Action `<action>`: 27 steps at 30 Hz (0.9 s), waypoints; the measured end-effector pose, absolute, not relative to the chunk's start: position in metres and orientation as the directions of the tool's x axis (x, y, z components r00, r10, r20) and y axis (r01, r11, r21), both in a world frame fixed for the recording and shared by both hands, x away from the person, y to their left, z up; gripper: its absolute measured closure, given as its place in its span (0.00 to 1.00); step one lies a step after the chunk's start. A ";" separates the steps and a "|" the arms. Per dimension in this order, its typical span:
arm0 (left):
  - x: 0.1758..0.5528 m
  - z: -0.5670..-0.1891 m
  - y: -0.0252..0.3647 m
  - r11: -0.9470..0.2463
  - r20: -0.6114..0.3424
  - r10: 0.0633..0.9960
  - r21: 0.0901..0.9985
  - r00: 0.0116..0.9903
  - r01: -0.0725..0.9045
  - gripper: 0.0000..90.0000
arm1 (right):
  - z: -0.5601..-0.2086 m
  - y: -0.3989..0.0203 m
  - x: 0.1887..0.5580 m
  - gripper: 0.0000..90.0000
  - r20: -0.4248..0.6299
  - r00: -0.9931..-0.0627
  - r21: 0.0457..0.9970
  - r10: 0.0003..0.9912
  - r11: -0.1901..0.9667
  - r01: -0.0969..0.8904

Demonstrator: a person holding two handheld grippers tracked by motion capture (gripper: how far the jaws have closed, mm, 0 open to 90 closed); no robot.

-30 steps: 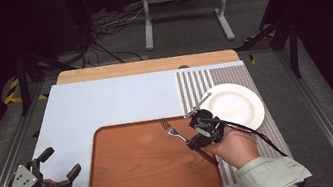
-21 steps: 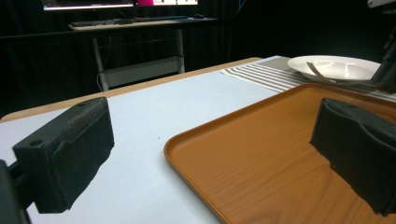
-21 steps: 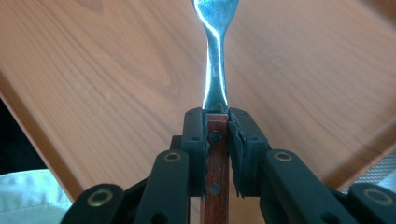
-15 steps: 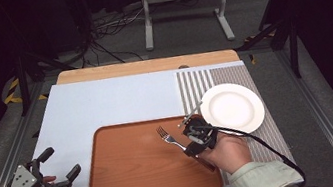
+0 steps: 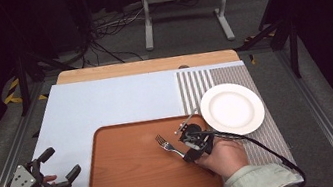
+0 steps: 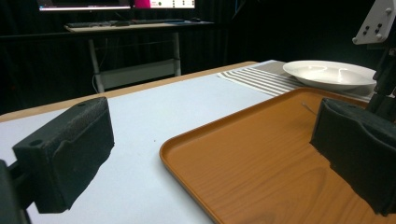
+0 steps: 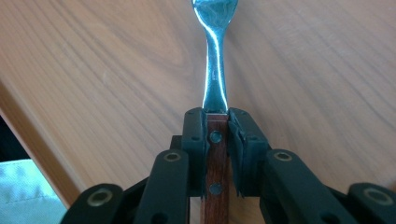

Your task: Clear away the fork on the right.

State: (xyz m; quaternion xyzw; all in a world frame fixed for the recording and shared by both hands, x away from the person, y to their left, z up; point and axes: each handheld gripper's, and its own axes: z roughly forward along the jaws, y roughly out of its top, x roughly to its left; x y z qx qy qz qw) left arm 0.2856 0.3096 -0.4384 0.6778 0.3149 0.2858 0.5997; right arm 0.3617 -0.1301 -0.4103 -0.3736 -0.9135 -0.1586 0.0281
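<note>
The right gripper [image 5: 189,146] has its fingers [image 7: 196,140] clamped on the wooden handle of a fork [image 5: 166,144], held over the brown tray [image 5: 132,180]. The left gripper [image 5: 59,166] rests with fingers spread on the tabletop [image 5: 105,103], beside the tray.

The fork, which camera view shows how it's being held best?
The right gripper view: the fork fills it, its wooden handle clamped between the right gripper jaws. The high view shows the whole fork over the tray, but small. The left gripper view gives a thin glint, too faint to be sure.
</note>
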 end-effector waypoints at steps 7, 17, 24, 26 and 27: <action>0.286 -0.439 0.310 -0.086 0.009 0.768 0.992 0.640 0.089 0.00 | -0.413 -0.129 0.362 0.86 0.172 -0.720 0.258 0.673 0.674 0.692; 0.286 -0.439 0.310 -0.086 0.009 0.769 0.992 0.639 0.089 0.00 | -0.412 -0.130 0.363 0.67 0.180 -0.741 0.267 0.647 0.693 0.669; 0.286 -0.439 0.309 -0.080 0.009 0.770 0.993 0.638 0.083 0.00 | -0.395 -0.132 0.356 0.80 0.071 -0.851 0.441 0.520 0.749 0.494; 0.286 -0.439 0.309 -0.076 0.007 0.771 0.994 0.637 0.080 0.00 | -0.391 -0.132 0.353 0.90 0.038 -0.883 0.495 0.468 0.759 0.423; 0.285 -0.439 0.309 -0.078 0.008 0.770 0.994 0.638 0.082 0.00 | -0.389 -0.131 0.352 0.96 0.015 -0.892 0.514 0.451 0.762 0.394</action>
